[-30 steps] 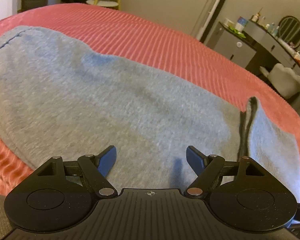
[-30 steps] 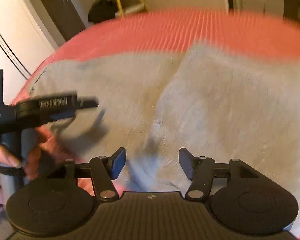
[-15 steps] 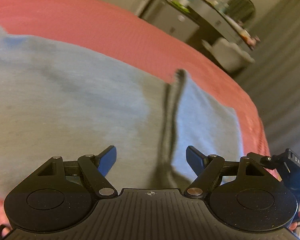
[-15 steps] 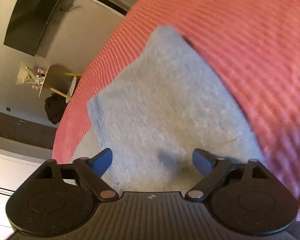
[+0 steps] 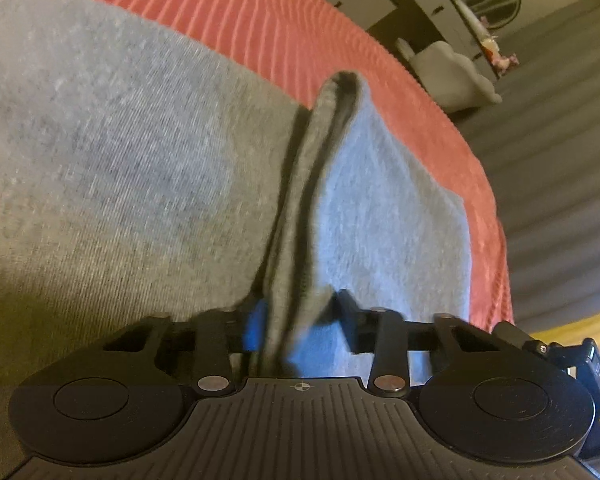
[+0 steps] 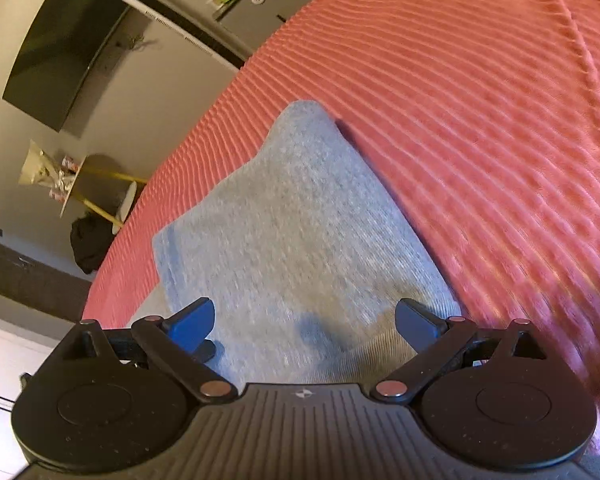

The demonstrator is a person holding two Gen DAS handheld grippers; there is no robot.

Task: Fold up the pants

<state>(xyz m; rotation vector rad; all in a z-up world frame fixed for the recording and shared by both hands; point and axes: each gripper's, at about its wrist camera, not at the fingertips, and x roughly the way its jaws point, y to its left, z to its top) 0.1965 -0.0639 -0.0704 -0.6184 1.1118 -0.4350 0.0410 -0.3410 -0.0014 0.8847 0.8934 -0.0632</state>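
Observation:
Grey pants (image 5: pixel 120 152) lie spread on a red ribbed bedspread (image 5: pixel 284 28). In the left wrist view a raised ridge of the grey cloth (image 5: pixel 300 208) runs from the far edge down between my fingers. My left gripper (image 5: pixel 296 320) has closed in on that ridge and pinches it. In the right wrist view the pants (image 6: pixel 300 224) lie flat, a folded edge near the left fingertip (image 6: pixel 192 320). My right gripper (image 6: pixel 304 322) is open, low over the cloth, holding nothing.
The bedspread (image 6: pixel 480 120) stretches far to the right in the right wrist view. A dresser (image 5: pixel 440 4) and a pale stool (image 5: pixel 448 80) stand past the bed's edge. A wall TV (image 6: pixel 60 40), a side table (image 6: pixel 88 184) and dark clothes (image 6: pixel 88 248) are beyond.
My left gripper has moved onto the raised fold and closed from wide open to pinching it. My right gripper has swung to the pants' end and stays open.

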